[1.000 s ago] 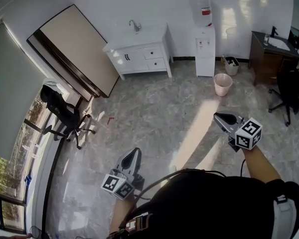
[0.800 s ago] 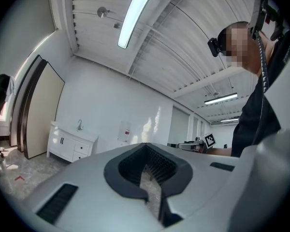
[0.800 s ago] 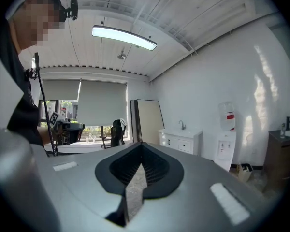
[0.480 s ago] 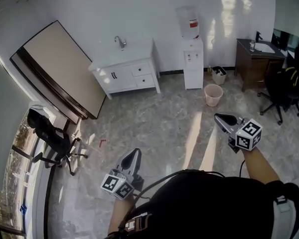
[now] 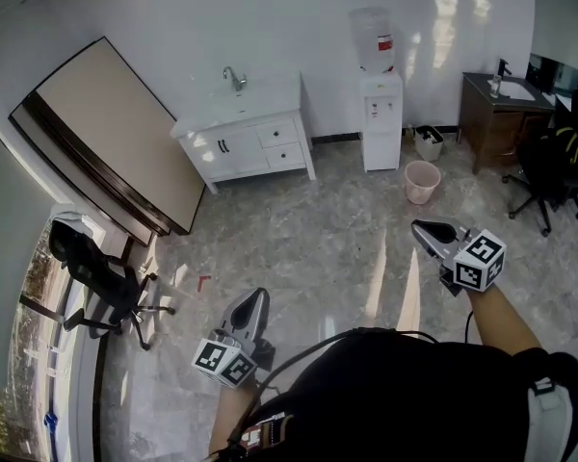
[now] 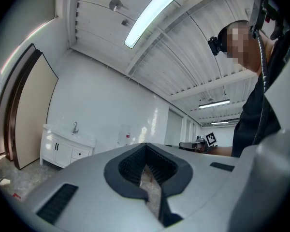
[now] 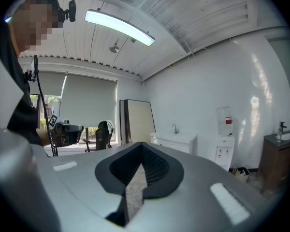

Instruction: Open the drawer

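A white sink cabinet stands against the far wall, with two small drawers stacked at its right end and doors to their left. It also shows small and far off in the left gripper view, cabinet, and in the right gripper view, cabinet. My left gripper hangs over the marble floor at lower centre, shut and holding nothing. My right gripper is out to the right, also shut with nothing in it. Both point toward the far wall, well short of the cabinet.
A water dispenser stands right of the cabinet, with a pink bin and a small basket nearby. A dark wooden desk and office chair are at right. A large board leans at left, beside another chair.
The whole room has shifted in the head view: the cabinet has slid left and lower in the picture. Both grippers keep their places relative to the body and stay shut.
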A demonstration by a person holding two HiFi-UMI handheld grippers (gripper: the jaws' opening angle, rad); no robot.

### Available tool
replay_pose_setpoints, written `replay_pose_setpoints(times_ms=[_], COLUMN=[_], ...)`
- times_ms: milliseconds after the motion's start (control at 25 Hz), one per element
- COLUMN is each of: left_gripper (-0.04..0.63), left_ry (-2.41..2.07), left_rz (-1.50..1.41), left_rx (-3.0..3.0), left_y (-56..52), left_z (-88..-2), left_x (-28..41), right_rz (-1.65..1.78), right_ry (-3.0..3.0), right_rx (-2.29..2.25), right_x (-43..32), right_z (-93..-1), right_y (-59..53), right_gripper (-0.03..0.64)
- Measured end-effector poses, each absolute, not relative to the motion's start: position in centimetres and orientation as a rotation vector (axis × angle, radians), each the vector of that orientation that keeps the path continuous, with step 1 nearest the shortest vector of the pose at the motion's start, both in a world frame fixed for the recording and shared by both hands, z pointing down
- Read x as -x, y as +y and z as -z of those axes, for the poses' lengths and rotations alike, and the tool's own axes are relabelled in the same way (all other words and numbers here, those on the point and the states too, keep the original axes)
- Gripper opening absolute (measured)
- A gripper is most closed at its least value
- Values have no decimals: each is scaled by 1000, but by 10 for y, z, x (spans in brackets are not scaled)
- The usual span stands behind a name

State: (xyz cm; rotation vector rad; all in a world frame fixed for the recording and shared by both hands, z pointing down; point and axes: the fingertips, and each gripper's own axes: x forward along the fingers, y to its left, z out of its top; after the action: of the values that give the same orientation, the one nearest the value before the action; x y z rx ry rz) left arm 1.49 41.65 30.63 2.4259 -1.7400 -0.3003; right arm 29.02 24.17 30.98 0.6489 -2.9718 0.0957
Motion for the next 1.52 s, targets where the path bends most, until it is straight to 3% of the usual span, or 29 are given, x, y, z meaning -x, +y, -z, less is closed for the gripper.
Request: replay_pose_setpoints(times_ms=[400,1120,1520], left_gripper=[0,0,0], left_ry=[-1802,-1971,-1952], left_rz=[291,272,260], left_rx=[-2358,-2254,-2246], left_y=[371,145,80], left_z=[-320,-301,-305], left_x=[25,-49,-34], right_rz=[-129,-123,-194], right_ry=[-2972,-3034,-3023], right_rx=[-549,-286,-320], right_x=[-242,-265,-257], right_z=[-328,-317,-337], right_y=[183,-76,-143], right_gripper=[-3,-3,-3])
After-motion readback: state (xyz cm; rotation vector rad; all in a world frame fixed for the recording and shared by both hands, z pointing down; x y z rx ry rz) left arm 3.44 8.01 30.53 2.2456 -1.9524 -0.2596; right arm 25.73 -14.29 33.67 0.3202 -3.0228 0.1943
